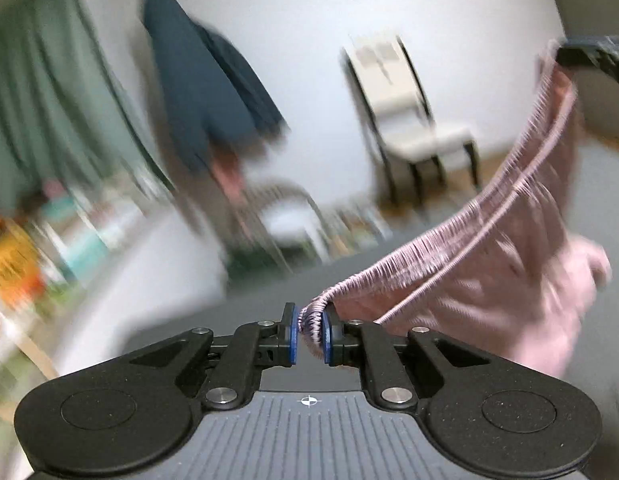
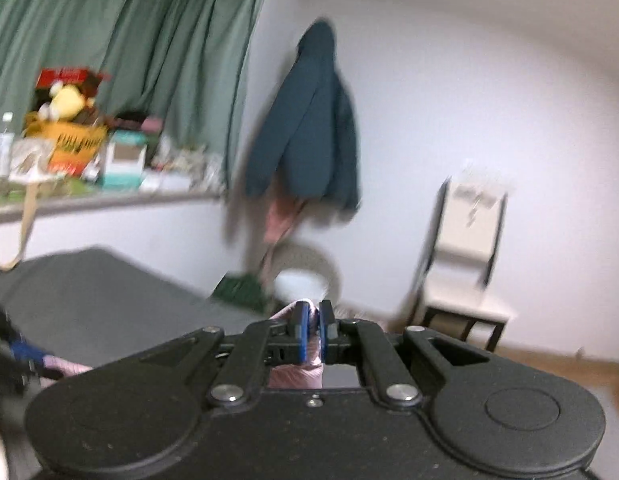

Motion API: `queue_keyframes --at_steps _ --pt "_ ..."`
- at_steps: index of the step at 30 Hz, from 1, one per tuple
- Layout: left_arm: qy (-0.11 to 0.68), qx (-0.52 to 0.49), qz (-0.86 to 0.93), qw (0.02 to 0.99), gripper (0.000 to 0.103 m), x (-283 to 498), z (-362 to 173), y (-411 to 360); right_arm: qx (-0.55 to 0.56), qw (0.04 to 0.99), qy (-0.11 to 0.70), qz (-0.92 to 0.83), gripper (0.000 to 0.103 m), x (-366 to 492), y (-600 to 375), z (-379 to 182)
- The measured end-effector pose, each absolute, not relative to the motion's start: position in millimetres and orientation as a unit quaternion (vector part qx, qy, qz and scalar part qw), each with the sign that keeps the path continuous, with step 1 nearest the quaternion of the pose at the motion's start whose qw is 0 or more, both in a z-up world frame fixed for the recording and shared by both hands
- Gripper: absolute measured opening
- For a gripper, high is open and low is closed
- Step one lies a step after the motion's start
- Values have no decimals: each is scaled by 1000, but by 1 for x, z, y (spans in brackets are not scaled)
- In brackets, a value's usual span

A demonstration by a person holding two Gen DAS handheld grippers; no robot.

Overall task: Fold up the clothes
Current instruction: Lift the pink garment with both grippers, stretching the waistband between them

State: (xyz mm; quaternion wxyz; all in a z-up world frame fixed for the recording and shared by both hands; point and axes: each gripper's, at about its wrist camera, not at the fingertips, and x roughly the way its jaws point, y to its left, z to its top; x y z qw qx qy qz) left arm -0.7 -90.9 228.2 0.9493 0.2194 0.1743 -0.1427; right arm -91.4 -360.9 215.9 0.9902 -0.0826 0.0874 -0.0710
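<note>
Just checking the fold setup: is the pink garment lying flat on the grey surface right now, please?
No: the pink garment hangs in the air by its elastic waistband, stretched between the left gripper and the right gripper.

Grey bed (image 2: 101,288) stretched bare across the lower left, with nothing seen lying on its visible top. Beyond its far edge, cluttered shelf (image 2: 109,199) loaded with yellow basket (image 2: 75,148), boxes, bottle.

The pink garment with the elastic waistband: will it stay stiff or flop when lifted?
Probably floppy: the pink garment sags in a curve between the left gripper and right gripper. Likely light and stretchy; its gathered waistband bunches between the pads.
</note>
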Motion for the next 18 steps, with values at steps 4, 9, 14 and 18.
queue_keyframes --at_steps 4,9,14,18 --pt "61 188 -108 974 12 -7 329 -70 -81 993 -8 -90 6 -90 -360 262" --pt "-23 163 -98 981 12 -32 402 -53 -54 988 -116 -89 6 -102 -358 331" --pt "-42 167 -63 983 12 -38 392 -43 -25 982 -164 -92 6 -96 -360 368" --pt "-14 154 -51 987 12 -22 385 -25 -23 988 -133 -76 6 -74 -358 363"
